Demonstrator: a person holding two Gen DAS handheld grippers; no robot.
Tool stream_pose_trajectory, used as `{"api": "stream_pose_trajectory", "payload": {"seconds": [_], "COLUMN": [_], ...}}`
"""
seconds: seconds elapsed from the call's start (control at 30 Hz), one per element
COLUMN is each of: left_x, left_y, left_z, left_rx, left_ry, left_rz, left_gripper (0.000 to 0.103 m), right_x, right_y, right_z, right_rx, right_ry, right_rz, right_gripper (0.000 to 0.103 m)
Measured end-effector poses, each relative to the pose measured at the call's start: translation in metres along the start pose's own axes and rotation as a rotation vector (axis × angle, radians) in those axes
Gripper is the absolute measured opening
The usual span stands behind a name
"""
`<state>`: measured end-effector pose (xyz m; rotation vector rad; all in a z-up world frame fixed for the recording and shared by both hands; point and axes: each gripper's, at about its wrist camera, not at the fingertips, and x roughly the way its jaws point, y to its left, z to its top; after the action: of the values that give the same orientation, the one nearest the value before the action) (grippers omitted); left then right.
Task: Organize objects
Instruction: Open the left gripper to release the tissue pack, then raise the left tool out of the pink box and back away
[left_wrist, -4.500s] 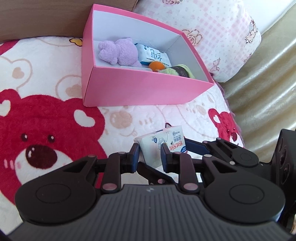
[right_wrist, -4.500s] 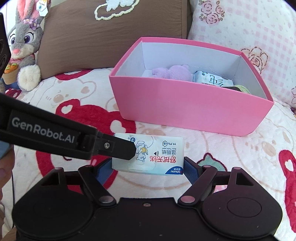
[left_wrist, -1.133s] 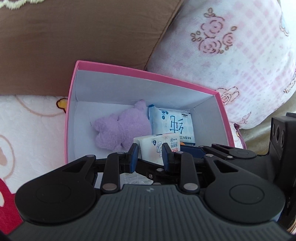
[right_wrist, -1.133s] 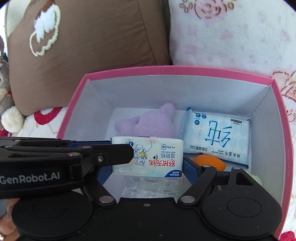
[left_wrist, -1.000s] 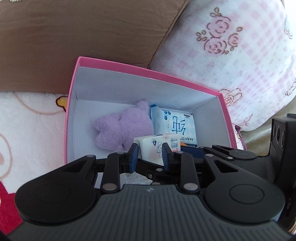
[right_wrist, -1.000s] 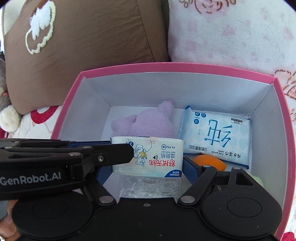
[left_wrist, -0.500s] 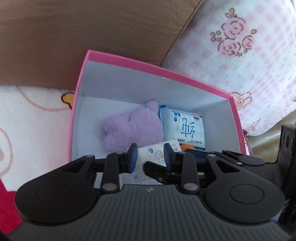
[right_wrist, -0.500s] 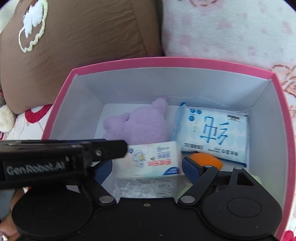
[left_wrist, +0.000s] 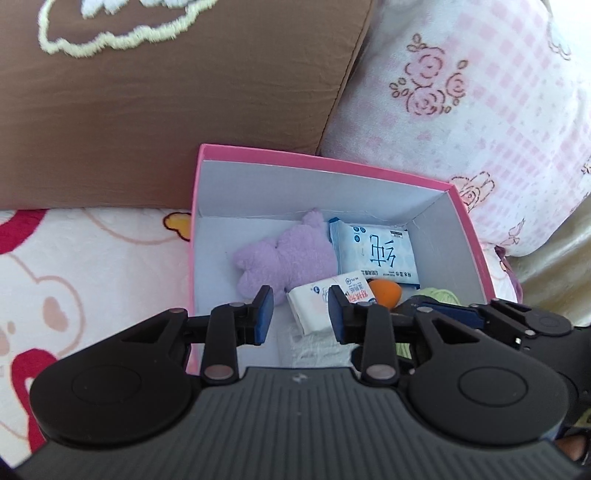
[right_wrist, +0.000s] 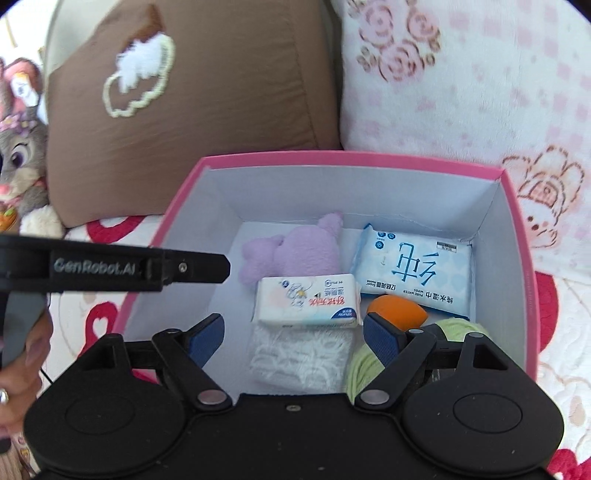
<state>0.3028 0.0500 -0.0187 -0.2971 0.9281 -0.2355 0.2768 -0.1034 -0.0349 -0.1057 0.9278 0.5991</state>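
Note:
A small white tissue pack (right_wrist: 308, 301) with red lettering lies free in the pink box (right_wrist: 351, 160), on a clear plastic packet (right_wrist: 299, 354). My right gripper (right_wrist: 293, 332) hangs open just above and short of the pack, both blue pads clear of it. My left gripper (left_wrist: 300, 314) stands a little open over the box (left_wrist: 325, 162). The pack (left_wrist: 314, 308) shows through its gap, lower down and untouched. In the right wrist view the left gripper's finger (right_wrist: 199, 267) sits left of the pack, apart from it.
The box also holds a purple plush (right_wrist: 295, 254), a blue wet-wipe pack (right_wrist: 413, 273), an orange object (right_wrist: 397, 308) and green yarn (right_wrist: 369, 365). A brown cushion (right_wrist: 192, 103) and pink pillow (right_wrist: 461, 74) stand behind it. A grey rabbit toy (right_wrist: 18, 147) sits far left on the bear-print blanket (left_wrist: 92, 277).
Both grippers let go of the tissue pack, which dropped into the box. Both then drew back and upward, so the box looks smaller and farther.

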Motion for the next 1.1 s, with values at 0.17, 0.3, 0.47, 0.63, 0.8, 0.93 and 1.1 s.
{"api": "stream_pose_trajectory", "payload": {"seconds": [0.17, 0.3, 0.47, 0.63, 0.8, 0.93, 1.1], "left_x": [-0.023, -0.044, -0.068, -0.09, -0.108, -0.118, -0.132], "left_y": [-0.01, -0.02, -0.027, -0.032, -0.034, -0.031, -0.031], "left_z": [-0.007, -0.017, -0.034, -0.042, -0.05, -0.057, -0.07], "left_rx": [0.033, 0.092, 0.144, 0.128, 0.123, 0.098, 0.097], "left_ry": [-0.005, -0.021, -0.026, -0.02, -0.049, -0.047, -0.054], "left_rz": [0.03, 0.06, 0.064, 0.081, 0.106, 0.128, 0.141], "left_gripper": [0.031, 0.037, 0.041, 0.048, 0.054, 0.056, 0.061], "right_x": [-0.027, -0.046, -0.062, -0.084, -0.106, -0.12, -0.134], "right_y": [0.009, 0.016, 0.023, 0.029, 0.033, 0.036, 0.045], "right_z": [-0.01, -0.016, -0.025, -0.035, -0.043, -0.053, -0.063], "right_rx": [-0.036, -0.036, 0.006, 0.007, 0.059, 0.124, 0.097], "right_ry": [-0.053, -0.094, -0.109, -0.133, -0.188, -0.21, -0.218], "right_rz": [0.0, -0.033, -0.038, -0.002, 0.022, 0.027, 0.002], "right_gripper": [0.086, 0.086, 0.086, 0.086, 0.086, 0.086, 0.086]}}
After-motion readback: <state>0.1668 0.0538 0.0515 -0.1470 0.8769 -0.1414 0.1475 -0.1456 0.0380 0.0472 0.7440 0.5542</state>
